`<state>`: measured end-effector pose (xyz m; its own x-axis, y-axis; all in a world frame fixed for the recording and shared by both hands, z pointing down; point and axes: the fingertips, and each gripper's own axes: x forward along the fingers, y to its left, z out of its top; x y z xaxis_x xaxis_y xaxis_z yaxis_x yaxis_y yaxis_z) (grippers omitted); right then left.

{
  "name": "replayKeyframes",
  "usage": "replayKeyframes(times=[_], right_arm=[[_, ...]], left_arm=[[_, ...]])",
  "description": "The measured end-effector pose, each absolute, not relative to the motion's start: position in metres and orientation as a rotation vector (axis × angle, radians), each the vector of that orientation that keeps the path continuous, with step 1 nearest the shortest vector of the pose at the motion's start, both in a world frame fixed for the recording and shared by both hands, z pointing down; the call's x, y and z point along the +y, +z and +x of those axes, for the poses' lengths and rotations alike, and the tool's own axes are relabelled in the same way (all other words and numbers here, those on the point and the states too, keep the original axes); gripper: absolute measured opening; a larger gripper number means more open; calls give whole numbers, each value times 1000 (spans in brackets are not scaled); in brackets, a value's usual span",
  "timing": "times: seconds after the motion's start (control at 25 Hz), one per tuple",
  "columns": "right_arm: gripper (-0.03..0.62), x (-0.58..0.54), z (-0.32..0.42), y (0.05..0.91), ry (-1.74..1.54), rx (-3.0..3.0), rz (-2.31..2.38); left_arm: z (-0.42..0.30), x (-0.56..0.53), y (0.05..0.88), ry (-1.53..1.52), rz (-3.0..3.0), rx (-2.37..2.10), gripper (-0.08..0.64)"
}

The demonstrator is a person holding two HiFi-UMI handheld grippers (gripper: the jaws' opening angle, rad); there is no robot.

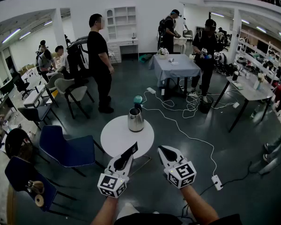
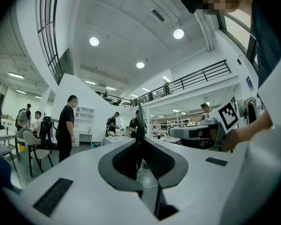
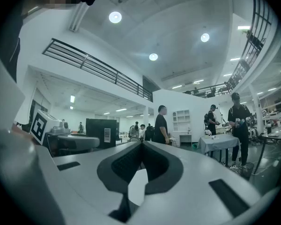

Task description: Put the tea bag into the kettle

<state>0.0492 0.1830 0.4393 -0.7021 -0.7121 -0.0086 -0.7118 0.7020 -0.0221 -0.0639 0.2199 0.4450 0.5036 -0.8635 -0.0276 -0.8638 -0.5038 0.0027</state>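
Note:
A steel kettle (image 1: pixel 136 120) stands at the far side of a small round white table (image 1: pixel 124 142). Both grippers hang in the air just short of the table's near edge. My left gripper (image 1: pixel 124 159) is shut on a thin, dark, flat tea bag (image 1: pixel 132 149) that sticks out past its tips toward the table. In the left gripper view the tea bag (image 2: pixel 139 118) shows edge-on, rising between the closed jaws (image 2: pixel 140 142). To its right, my right gripper (image 1: pixel 163 149) is shut with nothing in it, and its own view shows the gripper (image 3: pixel 141 143) with tips meeting. Neither gripper view shows the kettle.
Blue chairs (image 1: pixel 68 149) stand left of the table. A teal object (image 1: pixel 138 99) sits on the floor behind the kettle. A white cable (image 1: pixel 187 135) runs across the floor to a power strip (image 1: pixel 217 182). Several people stand around a cloth-covered table (image 1: pixel 174 65) farther back.

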Motion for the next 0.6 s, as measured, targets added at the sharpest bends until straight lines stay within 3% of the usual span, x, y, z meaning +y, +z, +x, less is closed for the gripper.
replayKeyframes(times=[0.6], right_arm=[[17,189,59,434,-29,2879,-1171]], left_arm=[[-55,222,444,42,-2725,1580,41]])
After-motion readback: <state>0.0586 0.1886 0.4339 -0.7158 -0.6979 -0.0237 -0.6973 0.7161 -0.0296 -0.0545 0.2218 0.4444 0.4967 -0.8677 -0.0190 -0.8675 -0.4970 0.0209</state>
